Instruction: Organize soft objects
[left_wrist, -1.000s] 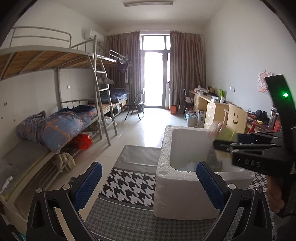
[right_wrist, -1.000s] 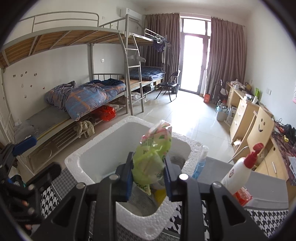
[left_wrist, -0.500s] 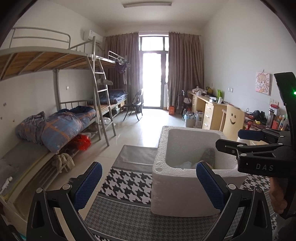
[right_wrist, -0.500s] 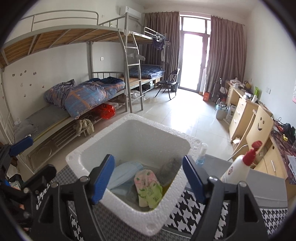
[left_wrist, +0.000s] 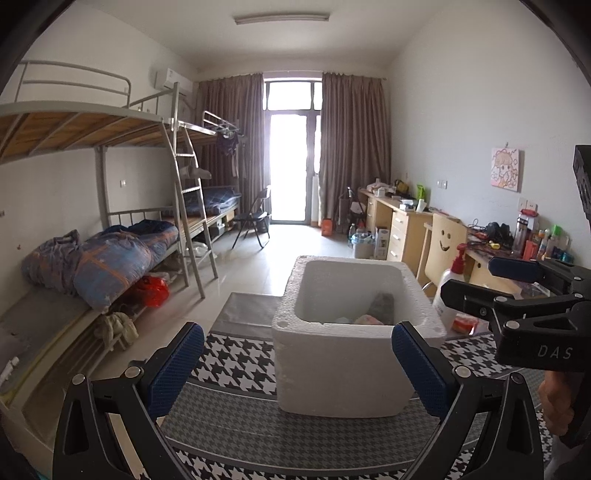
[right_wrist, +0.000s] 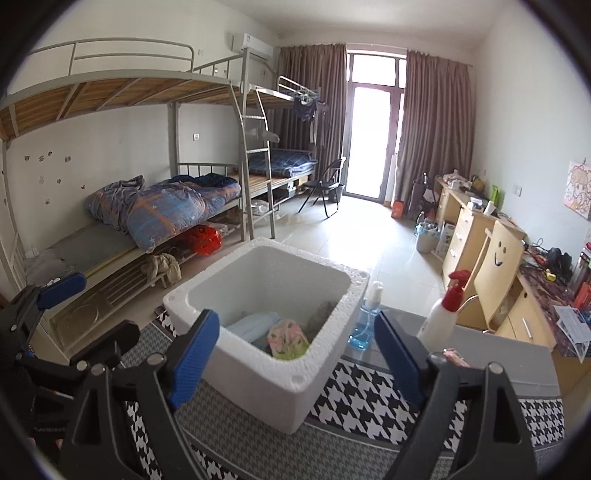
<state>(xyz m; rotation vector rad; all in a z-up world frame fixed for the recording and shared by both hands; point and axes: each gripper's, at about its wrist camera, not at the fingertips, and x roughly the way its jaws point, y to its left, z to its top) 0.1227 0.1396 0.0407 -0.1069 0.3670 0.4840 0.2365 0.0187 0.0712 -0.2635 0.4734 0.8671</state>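
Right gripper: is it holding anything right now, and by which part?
Nothing. The right gripper, jaws just opened, is empty; the green floral pouch lies loose in the foam box.

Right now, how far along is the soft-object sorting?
Done: the green-pink pouch, a light blue item and a grey one lie in the foam box. In hand: nothing; the right gripper, jaws just opened, and the left gripper are empty. Left: no loose soft items visible on the mat.

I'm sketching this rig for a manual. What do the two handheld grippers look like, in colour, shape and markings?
Both are black plastic frames with triangular cut-outs and silver screws. The left gripper and the right gripper each carry two long fingers faced with blue textured pads. Seen from the left wrist, the right gripper's body bears the pale letters DAS. No cables or sleeves show.
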